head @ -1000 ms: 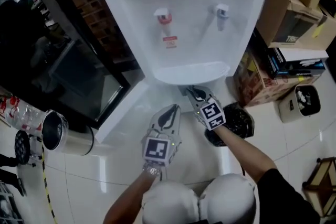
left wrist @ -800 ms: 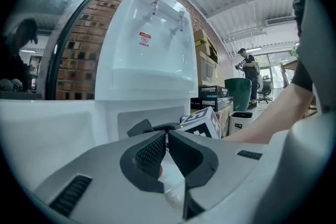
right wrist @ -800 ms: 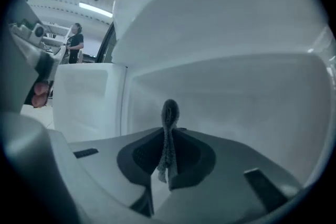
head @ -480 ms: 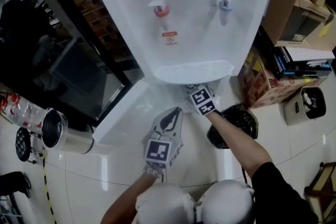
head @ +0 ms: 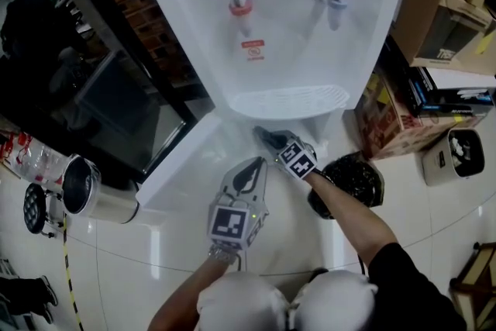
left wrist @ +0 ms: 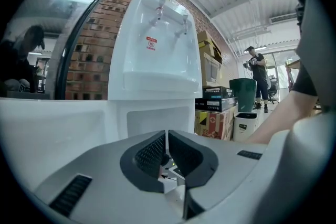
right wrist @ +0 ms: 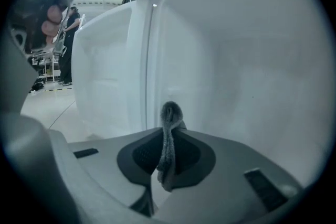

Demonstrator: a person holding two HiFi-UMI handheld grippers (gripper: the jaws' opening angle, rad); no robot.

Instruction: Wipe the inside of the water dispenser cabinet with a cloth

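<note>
The right gripper [right wrist: 169,139] has its fingers closed on a small grey cloth [right wrist: 170,115], which stands up in a fold between them. The cloth sits close to the white inner wall of the cabinet [right wrist: 247,71]; whether it touches the wall cannot be told.

In the head view this gripper [head: 263,137] points under the drip tray [head: 291,101] of the tall white water dispenser [head: 287,27], toward 11 o'clock. The left gripper [head: 249,167] hangs at 7 o'clock from it, apart from the dispenser. Its fingers [left wrist: 152,152] are pressed together with nothing between them. The open white cabinet door [head: 178,163] lies at 9 o'clock of the left gripper. A black waste bin [head: 353,182] stands at 3 o'clock.
</note>
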